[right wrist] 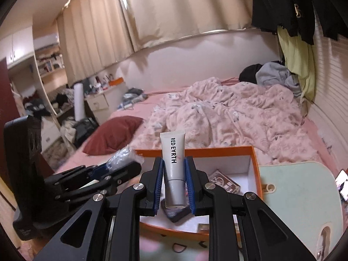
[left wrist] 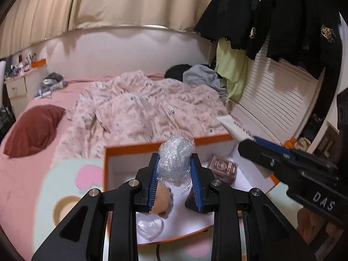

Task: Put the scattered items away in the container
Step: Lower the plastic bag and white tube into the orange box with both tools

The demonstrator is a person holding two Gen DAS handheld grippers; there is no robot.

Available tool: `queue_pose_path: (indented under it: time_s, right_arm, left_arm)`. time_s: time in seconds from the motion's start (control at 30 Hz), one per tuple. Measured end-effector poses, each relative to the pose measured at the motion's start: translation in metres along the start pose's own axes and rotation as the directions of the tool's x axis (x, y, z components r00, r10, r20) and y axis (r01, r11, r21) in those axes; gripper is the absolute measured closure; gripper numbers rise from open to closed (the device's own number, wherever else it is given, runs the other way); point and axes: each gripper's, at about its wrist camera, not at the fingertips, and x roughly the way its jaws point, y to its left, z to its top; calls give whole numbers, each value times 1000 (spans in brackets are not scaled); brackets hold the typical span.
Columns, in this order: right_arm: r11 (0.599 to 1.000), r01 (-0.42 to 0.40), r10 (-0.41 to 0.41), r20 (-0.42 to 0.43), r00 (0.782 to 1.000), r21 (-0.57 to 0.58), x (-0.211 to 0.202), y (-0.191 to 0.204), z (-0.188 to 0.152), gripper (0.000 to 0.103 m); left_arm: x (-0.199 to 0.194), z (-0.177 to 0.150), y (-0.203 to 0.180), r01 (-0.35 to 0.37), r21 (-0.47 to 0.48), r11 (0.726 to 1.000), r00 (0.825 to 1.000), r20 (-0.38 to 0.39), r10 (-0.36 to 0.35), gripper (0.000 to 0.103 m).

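Left hand-held gripper (left wrist: 174, 169), angled downward, clamps a wad of clear wrap (left wrist: 176, 158); right hand-held gripper (right wrist: 174, 180) clamps a white tube (right wrist: 174, 165) above the orange box (right wrist: 255, 165).

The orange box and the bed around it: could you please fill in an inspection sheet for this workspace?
Surface: pink bed with a pale mat under the box.
Job's things: orange box holds a patterned packet and a clear heart-shaped piece.
Clutter: rumpled blanket, red pillow.
Grippers: left gripper shut on a plastic-wrap ball; right gripper shut on a white tube.
Cables: dark cord at the box front.
Surroundings: curtains, hanging jackets.
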Motion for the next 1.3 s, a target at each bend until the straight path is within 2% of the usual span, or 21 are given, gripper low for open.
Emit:
queue_pose_path:
  time_s: [0.37,0.6,0.77,1.0,1.13,1.3]
  right_arm:
    - [999,26,-24,-49,999,36,17,-12,-12,84]
    - [998,62,-61,-41,997,12,18,-9,-15,84]
    - [998,60,-59,-37,998,16,17,-11,-15,84]
    - [999,46,-46,-23,999,19,15,-12,-15,84]
    - [999,39,-39,-12,999,21,12,-11,-15,84]
    - [999,31,-31,5,999,33,8,-10,-14,81]
  left_arm:
    - [18,-13,9,-39,-23,999,998,-52,38,74]
    - [16,-17,8,-53,-10,999,998,-47,53,74]
    - [16,-17,10,-62,-12,998,997,-46,61,74]
    - [15,-17,11,-58,-24,998,997,-44,57,73]
    - [14,-17,14,-42,-45,998,998,-44,40,67]
    - [9,-17,15,-17,-70,997,1000,-22,16,67]
